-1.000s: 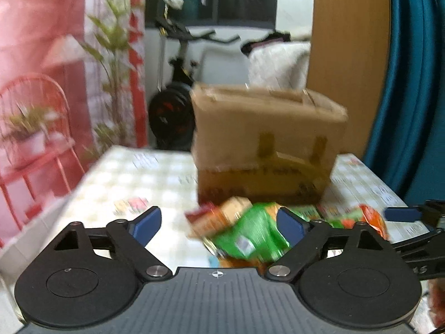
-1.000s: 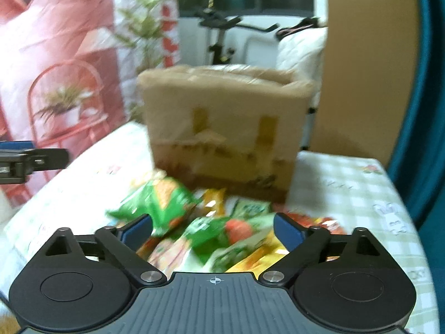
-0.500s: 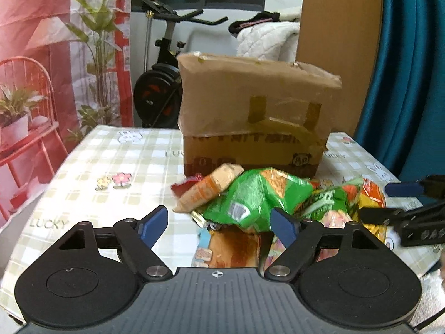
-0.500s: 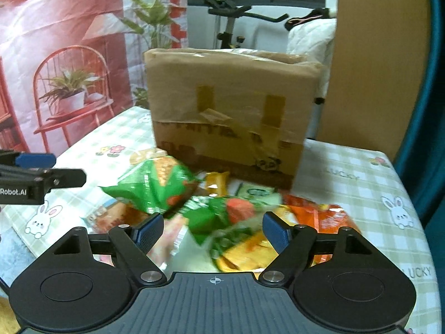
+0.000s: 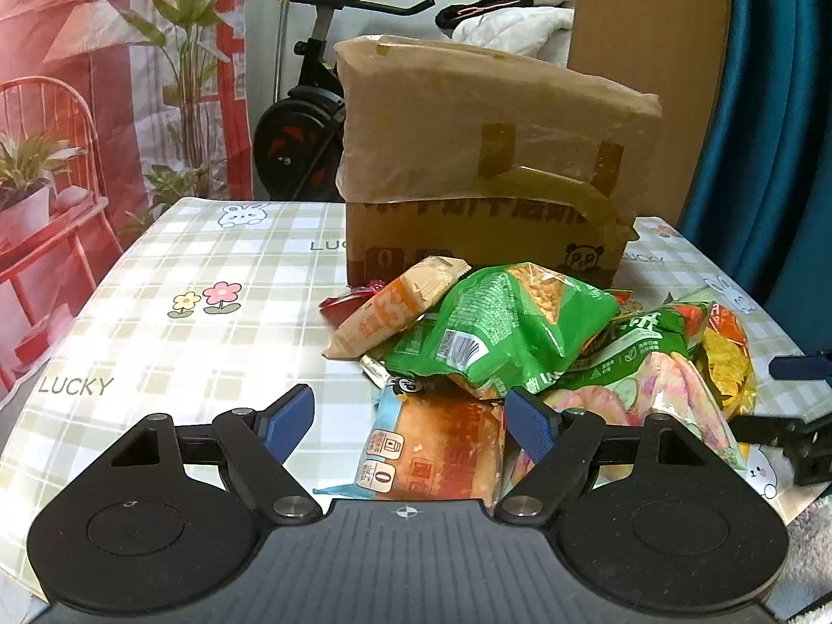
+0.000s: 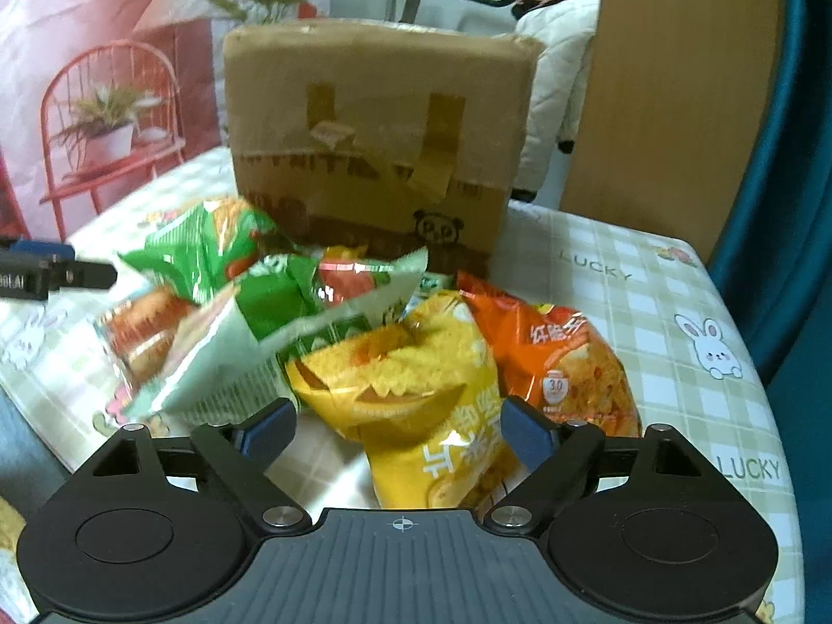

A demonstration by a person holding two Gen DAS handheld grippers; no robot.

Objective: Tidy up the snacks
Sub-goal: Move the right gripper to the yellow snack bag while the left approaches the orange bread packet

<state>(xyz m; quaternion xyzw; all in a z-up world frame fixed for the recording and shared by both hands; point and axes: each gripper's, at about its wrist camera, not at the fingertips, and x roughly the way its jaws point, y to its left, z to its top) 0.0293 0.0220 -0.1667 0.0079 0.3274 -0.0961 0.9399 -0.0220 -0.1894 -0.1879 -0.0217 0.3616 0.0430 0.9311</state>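
A pile of snack bags lies on the checked tablecloth (image 5: 208, 353) in front of a taped cardboard box (image 5: 489, 166) (image 6: 374, 119). My left gripper (image 5: 408, 421) is open over the pile's near left side. A bread packet (image 5: 442, 447) lies between its fingers without touching the pads, and a green bag (image 5: 499, 333) and a tan wafer packet (image 5: 395, 312) lie just beyond. My right gripper (image 6: 398, 429) has its jaws opening around a yellow bag (image 6: 416, 390), which the pads do not press. An orange bag (image 6: 561, 359) lies to its right.
Each gripper shows at the edge of the other's view: right gripper (image 5: 801, 400), left gripper (image 6: 41, 270). Behind the table are an exercise bike (image 5: 312, 104), a wooden panel (image 5: 650, 15) and a teal curtain (image 5: 769, 130). The table's near edge runs just below the pile.
Both grippers have sunk toward the snack pile, which now looms larger. The right gripper has shifted right, from over the green bags to around the yellow bag.
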